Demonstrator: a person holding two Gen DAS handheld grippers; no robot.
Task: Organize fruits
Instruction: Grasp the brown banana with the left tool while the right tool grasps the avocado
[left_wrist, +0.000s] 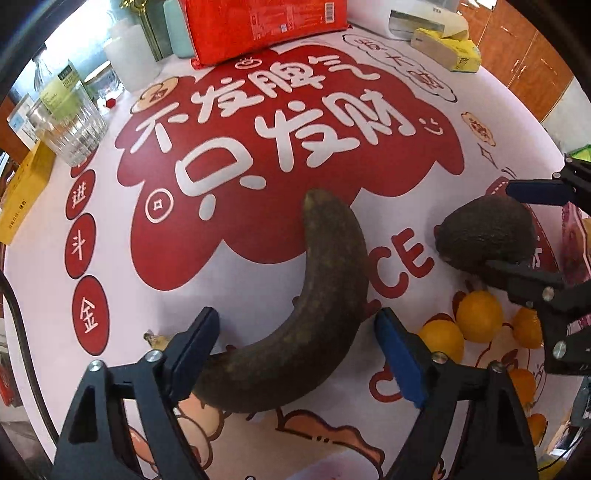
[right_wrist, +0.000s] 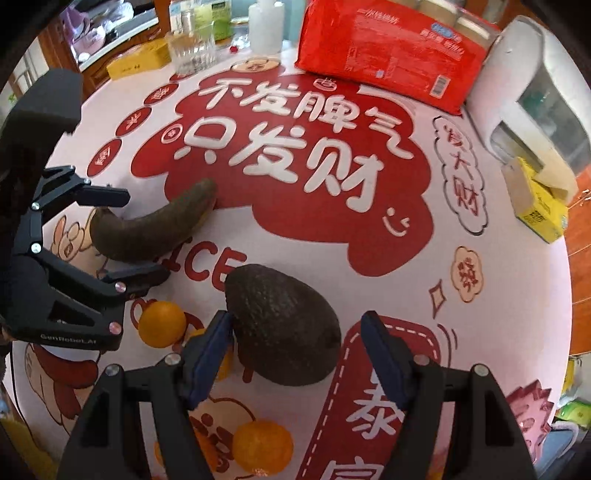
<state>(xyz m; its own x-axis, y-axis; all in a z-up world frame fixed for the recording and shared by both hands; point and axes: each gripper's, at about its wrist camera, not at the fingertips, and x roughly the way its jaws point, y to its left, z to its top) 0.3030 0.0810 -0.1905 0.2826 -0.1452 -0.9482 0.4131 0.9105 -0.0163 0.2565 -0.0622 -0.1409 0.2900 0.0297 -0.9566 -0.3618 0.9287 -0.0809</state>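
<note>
**Both grippers straddling fruit, neither clamped**

Banana (left_wrist: 317, 306), mid-counter (left_wrist: 498, 122): long curved axis runs fwd from left gripper (left_wrist: 297, 354), stem end between its spread-apart fingers. Avocado (right_wrist: 284, 325) sits w/ its near end between the parted fingers of right gripper (right_wrist: 297, 358), touching the left pad. Small oranges (right_wrist: 162, 324) lie nearer the front edge, btw the two grippers.

black gripper (left_wrist: 299, 354), blue pads (left_wrist: 397, 354) (silver screws)
</note>
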